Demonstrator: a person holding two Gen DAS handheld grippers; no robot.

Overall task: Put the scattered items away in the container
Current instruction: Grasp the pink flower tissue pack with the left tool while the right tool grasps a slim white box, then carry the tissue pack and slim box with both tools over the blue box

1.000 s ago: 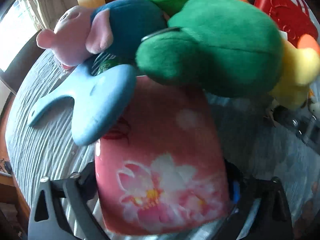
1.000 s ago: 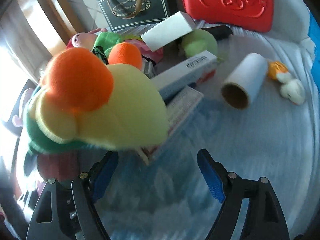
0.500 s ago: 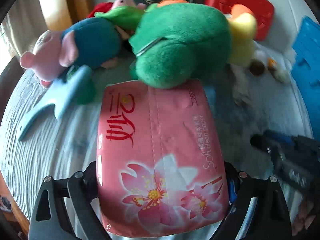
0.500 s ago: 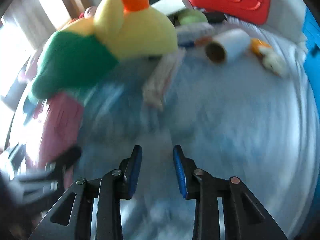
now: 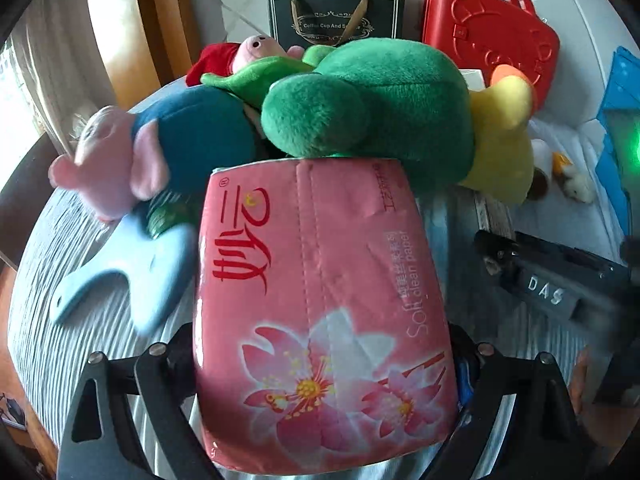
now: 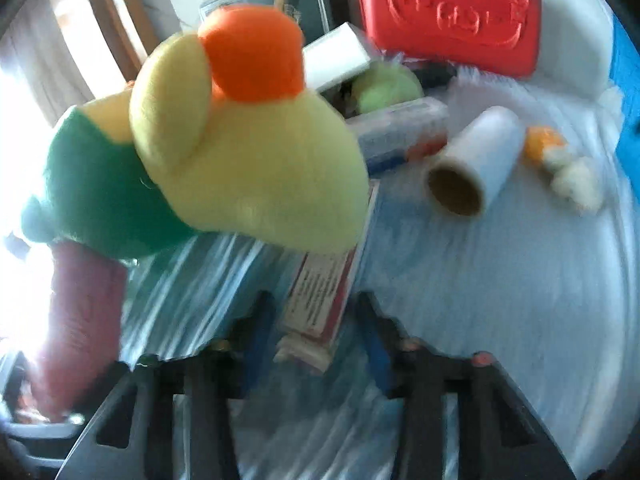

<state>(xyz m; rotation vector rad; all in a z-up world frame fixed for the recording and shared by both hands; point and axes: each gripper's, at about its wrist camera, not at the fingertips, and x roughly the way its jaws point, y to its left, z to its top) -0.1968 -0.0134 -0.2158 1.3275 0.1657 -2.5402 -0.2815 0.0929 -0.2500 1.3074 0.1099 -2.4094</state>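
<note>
My left gripper [image 5: 320, 364] is shut on a pink tissue pack [image 5: 316, 312] with flower print, held over the grey striped cloth. Its far end touches a green and yellow plush [image 5: 376, 116]. My right gripper [image 6: 316, 332] is open, its blue-padded fingers on either side of the near end of a flat red and white box [image 6: 324, 296] lying on the cloth. The plush [image 6: 248, 148] lies just beyond it on the left. The right gripper body [image 5: 560, 276] shows at the right of the left wrist view.
A pink and blue pig plush [image 5: 152, 152], a light blue plastic piece [image 5: 132, 276], a red case [image 6: 448, 12], a dark gift bag [image 5: 336, 20], a cardboard-core roll [image 6: 476, 172], a small duck toy [image 6: 560, 164], long boxes [image 6: 400, 132] and a blue crate edge [image 5: 624, 120] surround me.
The right gripper moved forward to the flat box and its fingers spread from narrow to wider. The left gripper kept hold of the tissue pack and drew back slightly from the plush pile.
</note>
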